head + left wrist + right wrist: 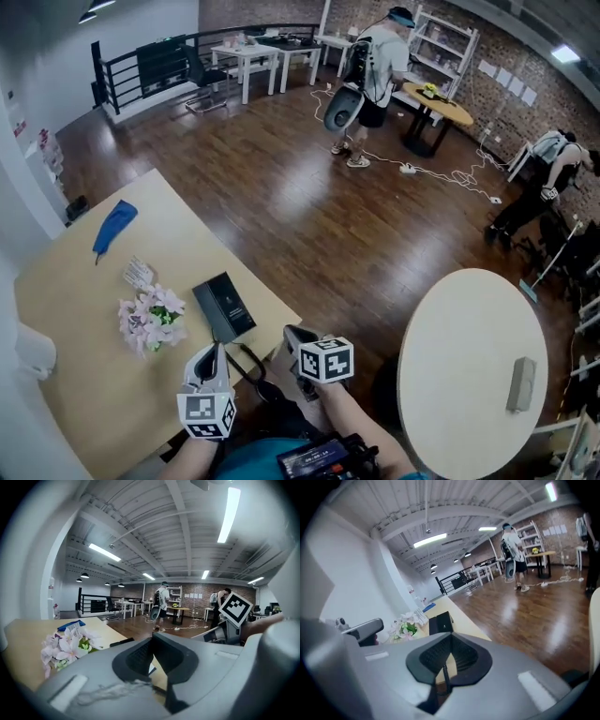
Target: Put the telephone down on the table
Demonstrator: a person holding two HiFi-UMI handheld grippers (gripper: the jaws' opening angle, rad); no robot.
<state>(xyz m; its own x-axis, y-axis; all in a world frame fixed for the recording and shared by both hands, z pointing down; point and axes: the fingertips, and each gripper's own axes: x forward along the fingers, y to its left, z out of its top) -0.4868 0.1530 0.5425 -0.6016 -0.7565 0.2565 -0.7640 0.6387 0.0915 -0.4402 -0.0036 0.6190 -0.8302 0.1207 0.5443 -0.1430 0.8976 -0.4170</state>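
A flat black telephone (pixel 223 307) lies on the beige table (pixel 84 375), near its right edge; it also shows in the right gripper view (pixel 440 622), and its dark edge in the left gripper view (pixel 123 642). Both grippers hover at the table's near corner, short of the telephone and apart from it. My left gripper (pixel 216 349) (pixel 152 638) has its jaws closed tip to tip with nothing between them. My right gripper (pixel 289 333) (pixel 449 634) is shut and empty too, just right of the left one and past the table's edge.
A bunch of pink flowers (pixel 150 317) lies left of the telephone, with a white card (pixel 139 274) and a blue cloth (pixel 114 225) farther back. A black cord (pixel 248 367) loops between the grippers. A round white table (pixel 469 375) stands right. People (pixel 375 66) work far off.
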